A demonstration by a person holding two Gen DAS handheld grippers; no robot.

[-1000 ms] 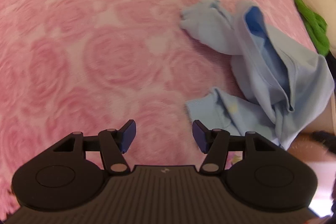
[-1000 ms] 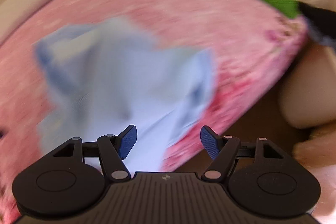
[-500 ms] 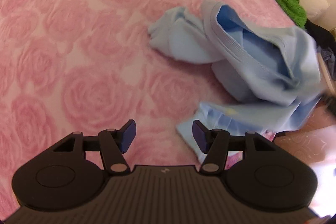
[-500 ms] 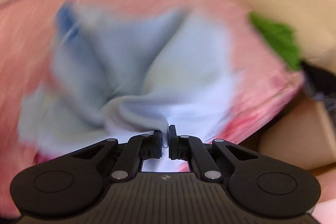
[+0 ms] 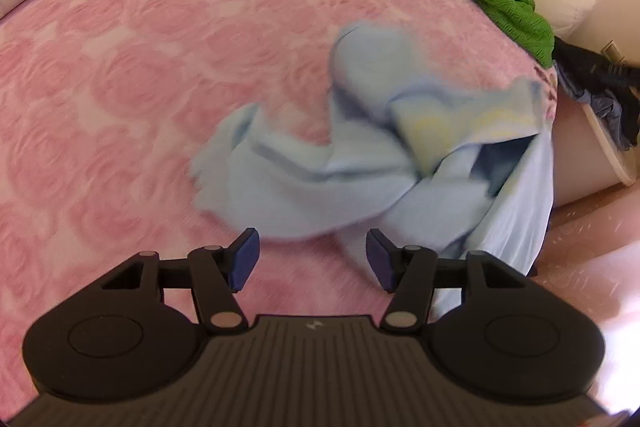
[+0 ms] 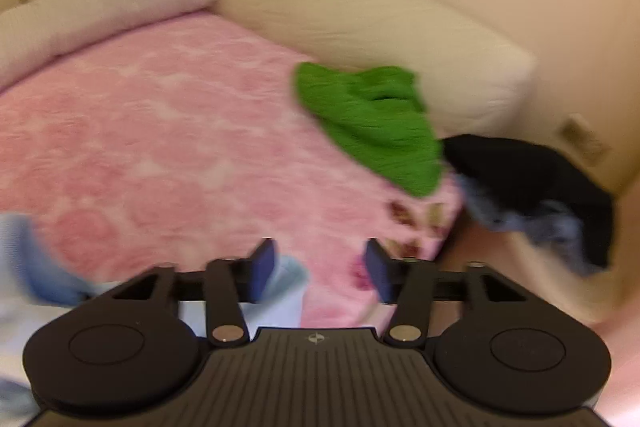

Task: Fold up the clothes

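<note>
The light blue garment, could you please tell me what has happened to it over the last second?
The right gripper shut on the light blue garment half a second ago, then let go; its jaws are open now. The garment ended up farther onto the pink bedspread. The left gripper stayed open and empty.

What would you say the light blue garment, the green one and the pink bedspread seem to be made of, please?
Light blue garment: probably soft cotton jersey, matte, since it slumps in loose folds; motion blur hides the weave.
Green garment: looks like a coarser textured knit, matte, with fine crinkled ridges visible.
Pink bedspread: seems a plush or woven textile with a raised rose pattern, slightly fuzzy.
</note>
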